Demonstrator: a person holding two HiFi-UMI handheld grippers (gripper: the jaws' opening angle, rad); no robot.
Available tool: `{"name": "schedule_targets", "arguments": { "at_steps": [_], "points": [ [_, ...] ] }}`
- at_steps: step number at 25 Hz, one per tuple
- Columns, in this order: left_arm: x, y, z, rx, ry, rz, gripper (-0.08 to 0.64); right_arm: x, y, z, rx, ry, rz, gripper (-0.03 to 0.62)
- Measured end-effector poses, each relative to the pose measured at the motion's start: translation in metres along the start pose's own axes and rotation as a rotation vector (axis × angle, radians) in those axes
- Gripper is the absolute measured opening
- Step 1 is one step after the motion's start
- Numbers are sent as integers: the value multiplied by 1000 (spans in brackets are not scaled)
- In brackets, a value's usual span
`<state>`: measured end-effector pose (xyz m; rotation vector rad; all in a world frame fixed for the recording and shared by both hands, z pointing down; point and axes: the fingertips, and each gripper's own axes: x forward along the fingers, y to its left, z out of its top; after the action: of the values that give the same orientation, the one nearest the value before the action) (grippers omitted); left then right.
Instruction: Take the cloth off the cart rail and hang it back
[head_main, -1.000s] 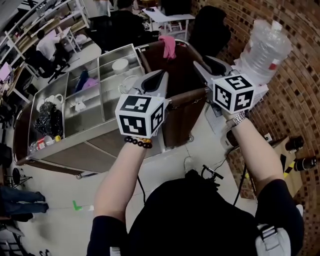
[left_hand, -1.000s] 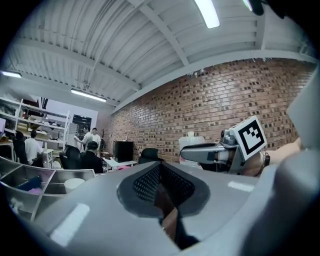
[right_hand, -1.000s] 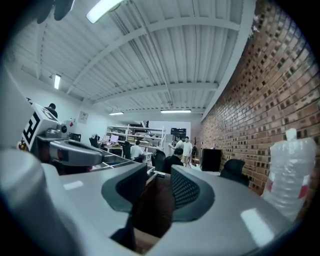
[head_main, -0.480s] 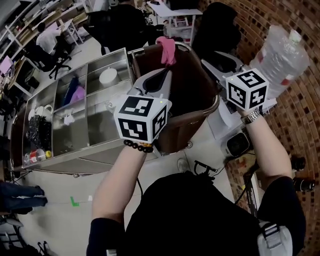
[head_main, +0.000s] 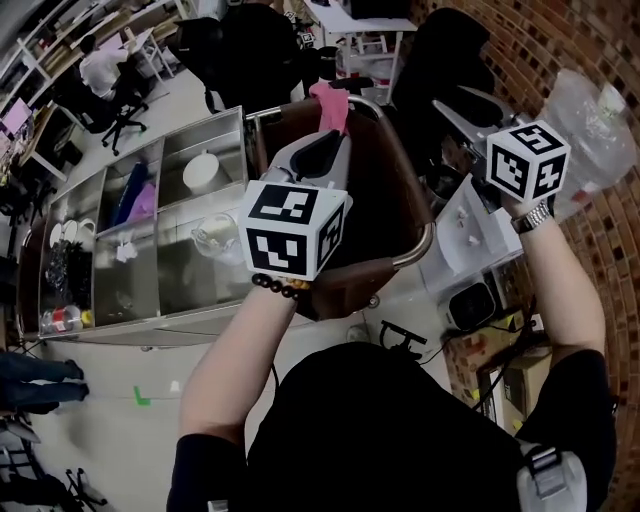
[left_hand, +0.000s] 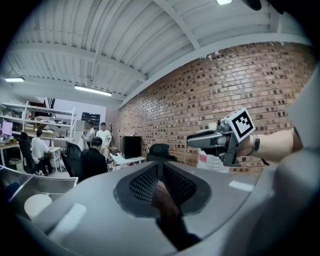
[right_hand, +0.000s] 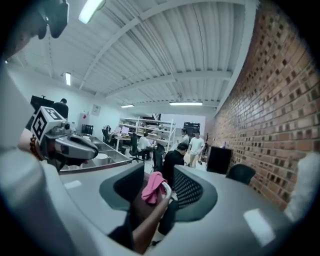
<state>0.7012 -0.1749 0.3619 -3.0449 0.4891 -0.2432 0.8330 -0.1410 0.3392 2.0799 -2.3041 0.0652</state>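
**Cloth waits on the rail while both grippers line up**

The pink cloth (head_main: 331, 106) is draped over the far end of the cart's chrome rail (head_main: 429, 238). It is folded across the rail so that its own weight keeps it there, and nothing touches it. The rail loops round a brown bag (head_main: 385, 205) at the end of the steel cart (head_main: 160, 285), which probably puts the cloth within easy reach of the person.

The left gripper (head_main: 330, 143) is held low over the bag, pointing toward the cloth but short of it. Its jaws are together with nothing in them. The right gripper (head_main: 462, 102) is raised off to the side, well apart from the rail. It is aimed so that, in its own view, the cloth shows through the gap between its jaws (a sighting, probably, not a grasp). Those jaws stand apart and are closing, with nothing between them. By the look of it the cloth has not yet been taken off; a gripper has to go in to it first
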Motion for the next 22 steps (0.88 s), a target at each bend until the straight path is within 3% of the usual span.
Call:
{"name": "schedule_targets", "arguments": {
  "at_steps": [3,6,14,22],
  "points": [
    [13,13,-7,-19,26,41,25,56,15,-40,68,58,64,175],
    [25,32,-18,-52,50,90,47,109,26,-72,123,133,76,187],
    [58,83,-54,-134,110,218,74,212,14,-151,128,320,-28,187],
    [68,119,-76,-183,112,244,78,278,-10,-214,99,423,-127,198]
  ]
}}
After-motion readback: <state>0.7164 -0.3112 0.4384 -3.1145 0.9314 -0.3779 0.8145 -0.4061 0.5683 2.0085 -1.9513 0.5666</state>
